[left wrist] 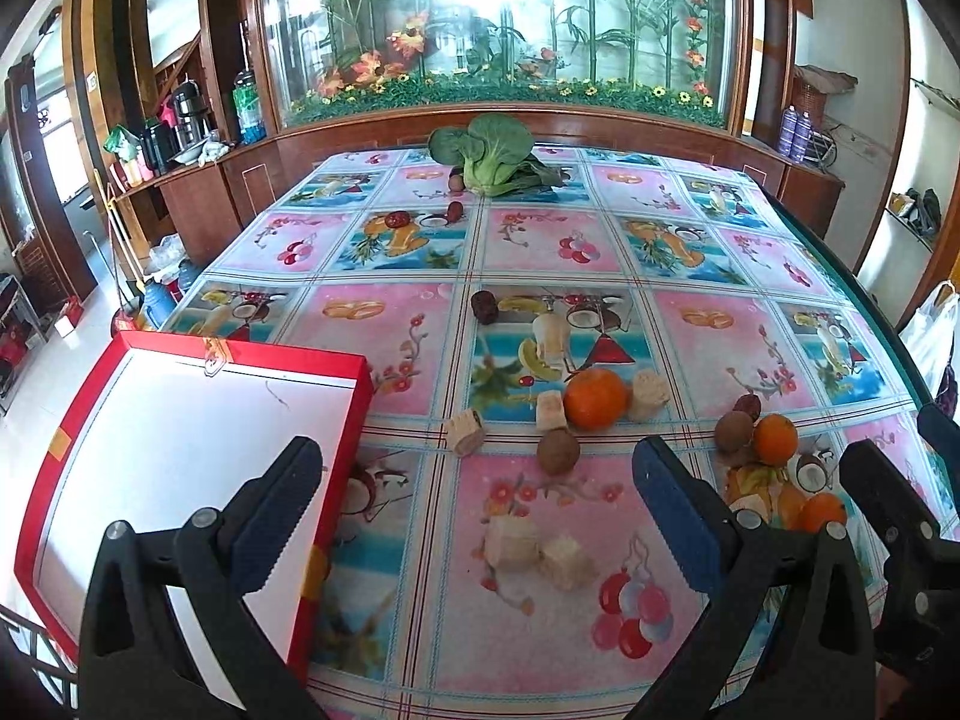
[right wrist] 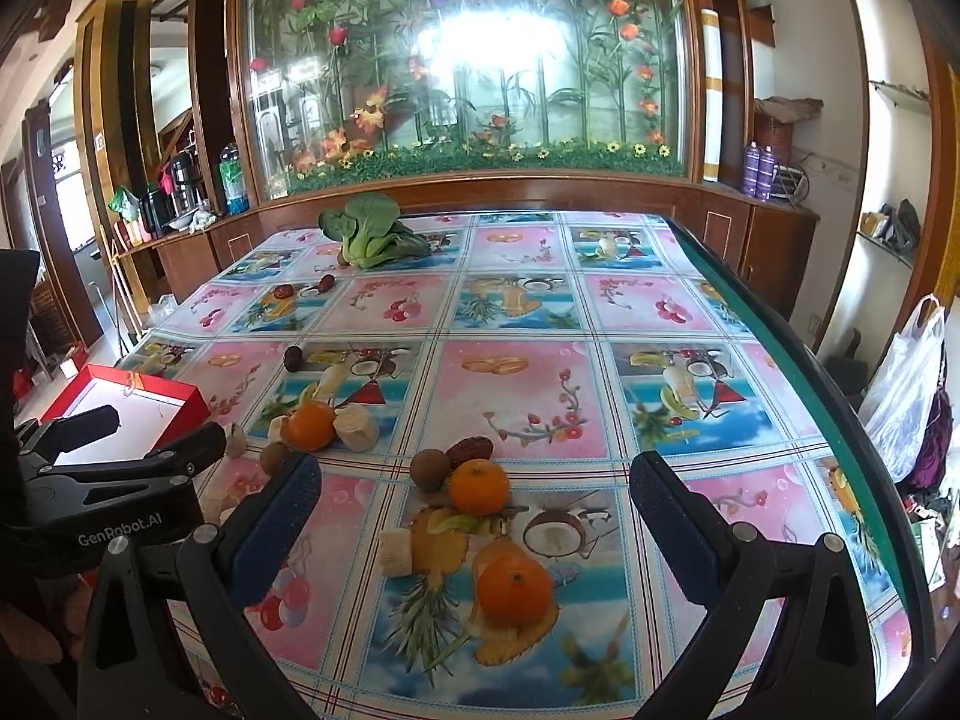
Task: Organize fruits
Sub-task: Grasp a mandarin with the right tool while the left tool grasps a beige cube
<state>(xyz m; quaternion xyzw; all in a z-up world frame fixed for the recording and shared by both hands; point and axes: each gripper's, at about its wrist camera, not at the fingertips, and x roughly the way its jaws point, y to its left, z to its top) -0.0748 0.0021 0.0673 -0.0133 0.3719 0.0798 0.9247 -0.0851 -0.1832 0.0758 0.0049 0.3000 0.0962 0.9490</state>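
Fruit lies scattered on the patterned tablecloth. One orange (left wrist: 595, 399) sits mid-table with a brown kiwi (left wrist: 558, 450) in front of it. A second orange (right wrist: 478, 486) touches a kiwi (right wrist: 429, 469) and a red date (right wrist: 471, 450), and a third orange (right wrist: 515, 591) lies nearer. My left gripper (left wrist: 477, 480) is open and empty above the table, beside the red box (left wrist: 354, 420) with a bare white inside. My right gripper (right wrist: 474, 480) is also open and empty, hovering over the second and third oranges.
Several beige chunks (left wrist: 510, 543) lie among the fruit. Dark dates (left wrist: 483, 306) and a bok choy (left wrist: 489, 159) sit farther back. The table's green edge (right wrist: 780, 330) runs along the right. Behind the table stand a wooden cabinet and a glass flower display.
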